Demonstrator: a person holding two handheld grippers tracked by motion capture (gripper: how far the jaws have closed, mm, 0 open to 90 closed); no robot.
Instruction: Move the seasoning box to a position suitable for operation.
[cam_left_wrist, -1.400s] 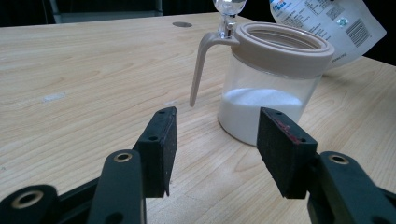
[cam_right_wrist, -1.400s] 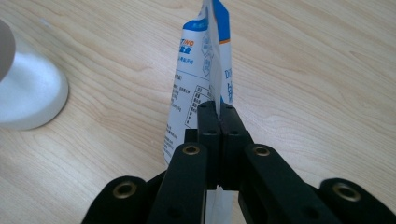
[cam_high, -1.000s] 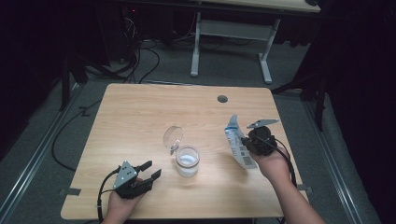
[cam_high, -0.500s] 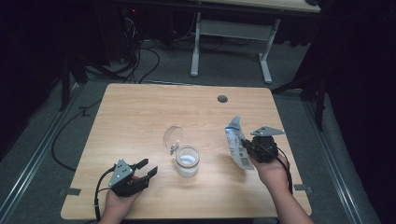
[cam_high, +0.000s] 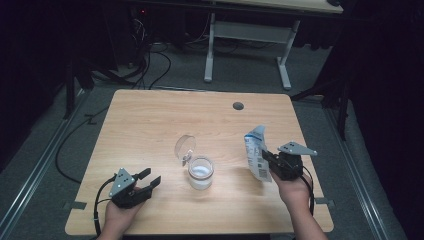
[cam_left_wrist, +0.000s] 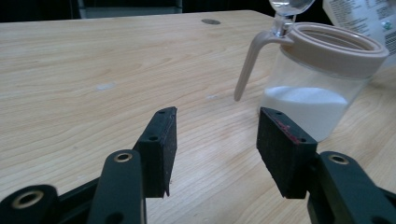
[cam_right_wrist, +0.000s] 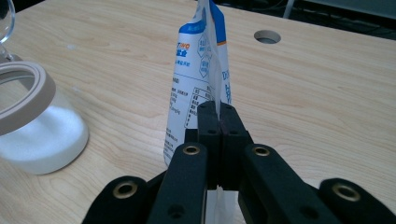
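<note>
Clearly the pouch stood to the right of the open jar, clamped in the right gripper.

From the high view, the right gripper had its jaws pinched tight on the blue-and-white pouch, long axis upright, top at twelve o'clock. The jar, part full of white powder with its clear lid flipped up, sat at about nine o'clock from the pouch, near but apart. The left gripper rested on the table with jaws spread wide and empty, the jar at its three o'clock. Whether the pouch's top was already torn open was probably too small to tell.
</note>
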